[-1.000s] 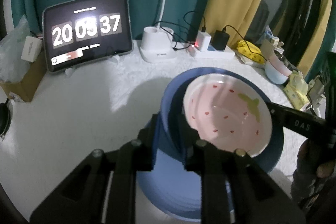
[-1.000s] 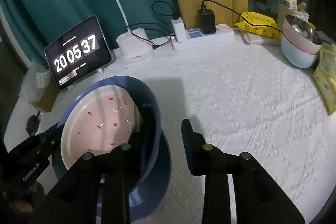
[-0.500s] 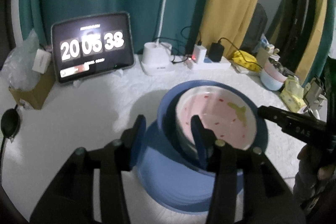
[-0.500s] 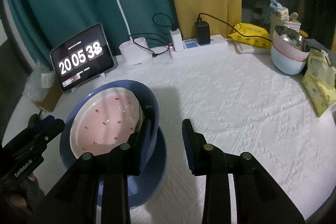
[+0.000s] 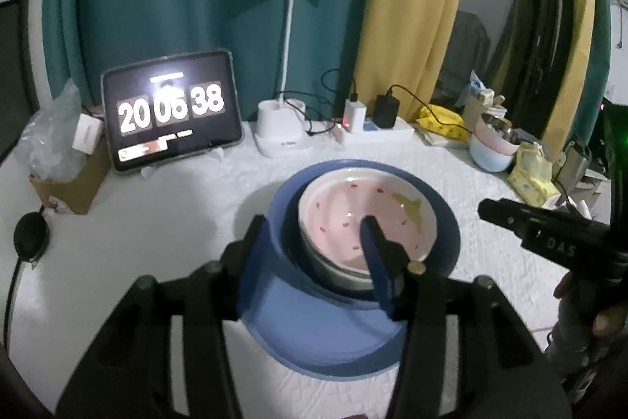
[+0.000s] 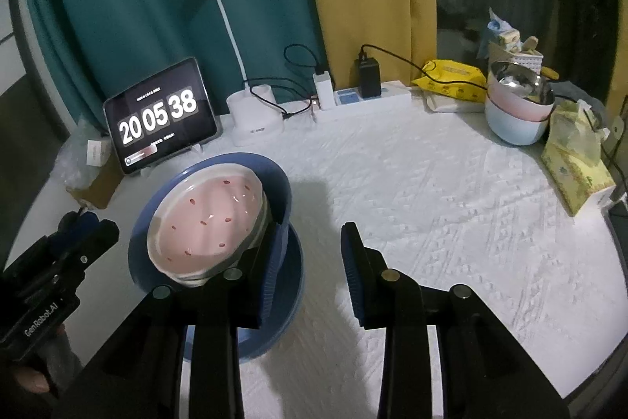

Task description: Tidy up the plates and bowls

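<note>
Pink bowl (image 5: 365,222) nested in blue bowl (image 5: 439,218), on blue plate (image 5: 314,336).
My left gripper (image 5: 310,254) straddles the rims, jaws opening; right gripper (image 6: 310,262) spread, empty. Glazed, slippery, breakable: I'd grip rims.

1. Dim room; both views slightly soft and grainy.
2. Tablet clock (image 5: 171,110) digits glare (bloomed in left wrist view).
3. Soft shadows on white tablecloth (image 6: 451,191) beside the blue bowl (image 6: 279,179).
4. Heavy fisheye bending, black vignette corners.
</note>
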Available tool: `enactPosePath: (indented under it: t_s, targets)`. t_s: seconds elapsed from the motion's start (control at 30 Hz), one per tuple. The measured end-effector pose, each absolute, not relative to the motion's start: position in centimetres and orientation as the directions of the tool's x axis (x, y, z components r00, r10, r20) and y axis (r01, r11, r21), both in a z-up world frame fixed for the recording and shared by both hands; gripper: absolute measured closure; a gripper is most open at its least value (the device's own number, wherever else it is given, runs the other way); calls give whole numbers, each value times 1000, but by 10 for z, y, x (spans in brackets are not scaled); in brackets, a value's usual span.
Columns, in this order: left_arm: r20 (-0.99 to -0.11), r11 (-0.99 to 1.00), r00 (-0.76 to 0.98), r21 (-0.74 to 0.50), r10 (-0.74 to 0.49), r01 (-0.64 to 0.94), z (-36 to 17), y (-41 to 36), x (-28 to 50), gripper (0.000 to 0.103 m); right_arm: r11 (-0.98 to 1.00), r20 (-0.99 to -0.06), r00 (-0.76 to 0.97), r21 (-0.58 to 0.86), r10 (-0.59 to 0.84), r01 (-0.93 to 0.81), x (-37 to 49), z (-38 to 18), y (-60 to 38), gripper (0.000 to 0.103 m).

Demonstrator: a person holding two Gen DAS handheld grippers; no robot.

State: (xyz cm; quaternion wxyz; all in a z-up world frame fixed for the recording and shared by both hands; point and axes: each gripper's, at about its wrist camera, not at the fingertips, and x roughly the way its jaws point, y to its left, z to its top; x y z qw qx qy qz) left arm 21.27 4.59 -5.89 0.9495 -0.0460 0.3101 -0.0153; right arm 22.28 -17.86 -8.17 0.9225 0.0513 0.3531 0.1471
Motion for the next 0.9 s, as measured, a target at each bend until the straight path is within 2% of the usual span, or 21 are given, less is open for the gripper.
enactPosePath:
  t_s: [0.13, 0.9]
  targets:
    - [-569, 996, 820, -94, -53, 0, -53, 41, 202, 27, 953, -625, 719, 194, 303, -234, 213, -77, -183, 70]
    - [-475, 996, 877, -82, -71, 36, -19, 15, 142, 23, 966, -537, 803, 146, 259, -215, 146, -47, -211, 69]
